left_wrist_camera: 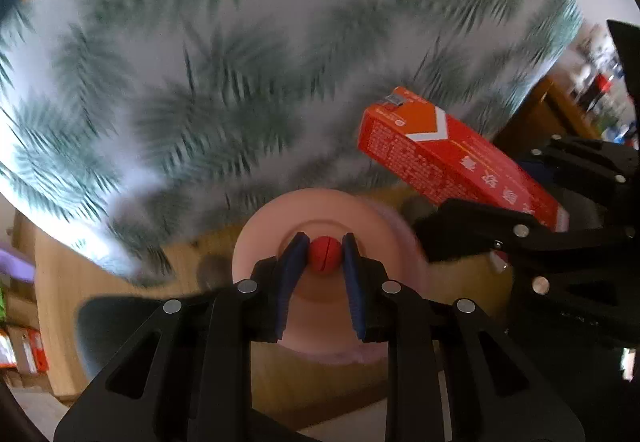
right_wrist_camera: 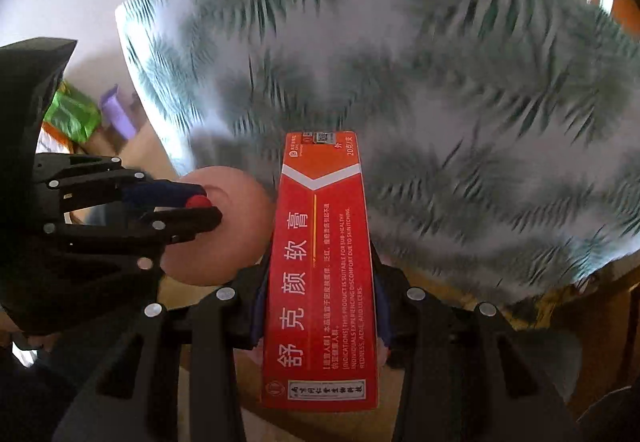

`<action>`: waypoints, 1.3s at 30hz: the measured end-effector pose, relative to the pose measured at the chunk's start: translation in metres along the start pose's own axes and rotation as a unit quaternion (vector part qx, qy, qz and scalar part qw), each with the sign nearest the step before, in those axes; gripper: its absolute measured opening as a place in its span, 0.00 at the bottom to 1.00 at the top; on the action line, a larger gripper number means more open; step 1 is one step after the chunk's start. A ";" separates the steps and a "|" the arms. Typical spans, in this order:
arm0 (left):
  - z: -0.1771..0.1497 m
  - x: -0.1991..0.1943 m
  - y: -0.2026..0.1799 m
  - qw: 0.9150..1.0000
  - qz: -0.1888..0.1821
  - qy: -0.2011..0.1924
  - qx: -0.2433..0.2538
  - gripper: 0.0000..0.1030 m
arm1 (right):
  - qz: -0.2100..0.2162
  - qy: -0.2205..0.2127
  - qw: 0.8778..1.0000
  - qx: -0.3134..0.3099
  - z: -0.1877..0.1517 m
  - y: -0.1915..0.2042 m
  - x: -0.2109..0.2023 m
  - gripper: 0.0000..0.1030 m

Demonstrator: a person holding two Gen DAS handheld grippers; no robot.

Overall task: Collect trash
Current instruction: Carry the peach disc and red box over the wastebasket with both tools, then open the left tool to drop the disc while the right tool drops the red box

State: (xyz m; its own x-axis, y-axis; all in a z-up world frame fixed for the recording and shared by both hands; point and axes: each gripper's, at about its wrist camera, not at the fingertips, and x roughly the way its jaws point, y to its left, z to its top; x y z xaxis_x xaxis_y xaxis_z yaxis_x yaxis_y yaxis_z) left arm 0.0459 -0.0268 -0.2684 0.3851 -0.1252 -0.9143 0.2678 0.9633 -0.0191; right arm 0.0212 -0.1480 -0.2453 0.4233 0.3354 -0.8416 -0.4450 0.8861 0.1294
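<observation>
My left gripper (left_wrist_camera: 325,254) is shut on the red knob (left_wrist_camera: 325,256) of a pink round lid (left_wrist_camera: 276,226) and holds the lid up. The lid also shows in the right wrist view (right_wrist_camera: 236,226), with the left gripper (right_wrist_camera: 202,207) on its knob. My right gripper (right_wrist_camera: 320,306) is shut on a long red ointment box (right_wrist_camera: 320,262), which sticks out forward between the fingers. In the left wrist view the box (left_wrist_camera: 452,149) and the right gripper (left_wrist_camera: 492,230) are at the right, close beside the lid.
A table with a white cloth printed with green palm leaves (left_wrist_camera: 240,81) lies ahead and below, blurred by motion. A wooden floor or bench edge (left_wrist_camera: 120,282) shows below. A green bag (right_wrist_camera: 72,113) and a purple item (right_wrist_camera: 116,109) lie at the left.
</observation>
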 end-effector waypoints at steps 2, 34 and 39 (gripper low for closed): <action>-0.006 0.023 0.004 1.000 0.001 0.026 -0.003 0.23 | 0.000 0.025 1.000 0.002 -0.009 -0.001 0.022 0.39; -0.041 0.199 0.019 0.976 -0.012 0.214 -0.035 0.39 | 0.031 0.233 0.971 0.038 -0.062 -0.030 0.197 0.40; -0.043 0.200 0.022 0.976 -0.001 0.216 -0.041 0.49 | 0.035 0.239 0.970 0.036 -0.063 -0.029 0.202 0.40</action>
State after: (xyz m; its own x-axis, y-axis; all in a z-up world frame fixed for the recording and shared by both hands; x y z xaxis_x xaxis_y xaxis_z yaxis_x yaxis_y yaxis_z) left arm 0.0910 -0.0204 -0.4689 -0.0286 -0.0330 -0.9990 0.1900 0.9811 -0.0379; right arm 0.0696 -0.1260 -0.4522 -0.0265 0.2238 -0.9743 -0.3962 0.8925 0.2158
